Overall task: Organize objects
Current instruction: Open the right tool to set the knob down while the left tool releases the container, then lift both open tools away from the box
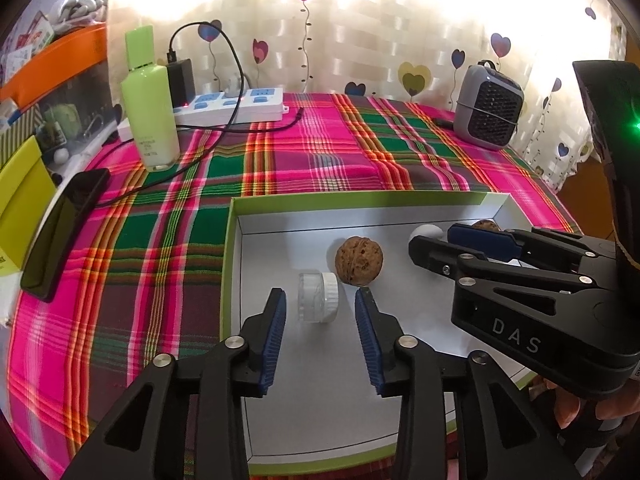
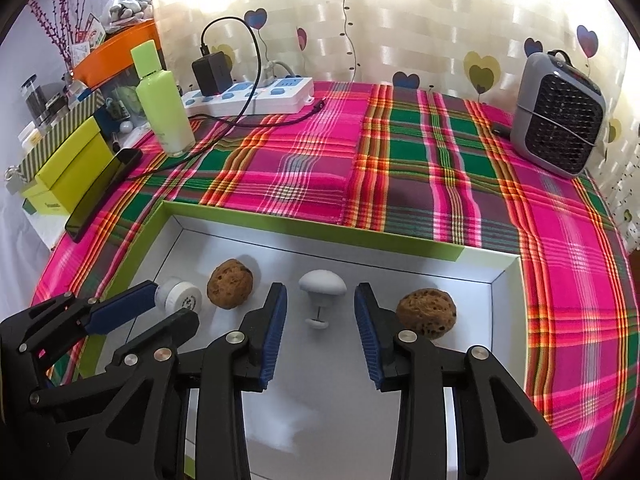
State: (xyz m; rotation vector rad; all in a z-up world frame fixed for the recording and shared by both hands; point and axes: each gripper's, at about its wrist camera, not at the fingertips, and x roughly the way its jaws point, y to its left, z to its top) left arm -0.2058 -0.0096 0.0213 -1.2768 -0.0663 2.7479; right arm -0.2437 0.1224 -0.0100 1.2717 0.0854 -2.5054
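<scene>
A shallow box with a green rim (image 1: 226, 264) (image 2: 312, 226) lies on the plaid cloth. In it are a small clear jar with a white lid (image 1: 318, 297) (image 2: 178, 294), a walnut (image 1: 359, 261) (image 2: 230, 284), a white mushroom-shaped knob (image 2: 322, 292) (image 1: 426, 233) and a second walnut (image 2: 426, 312) (image 1: 486, 225). My left gripper (image 1: 320, 300) (image 2: 168, 308) is open, its fingers on either side of the jar. My right gripper (image 2: 320, 294) (image 1: 434, 240) is open, its fingers on either side of the knob.
A green bottle (image 1: 150, 100) (image 2: 164, 100), a power strip with a charger (image 1: 230, 104) (image 2: 248, 94) and a black phone (image 1: 64, 232) (image 2: 104, 194) are at the left. A grey speaker (image 1: 488, 106) (image 2: 560, 114) stands back right. Yellow-green boxes (image 2: 68, 168) sit beyond the left edge.
</scene>
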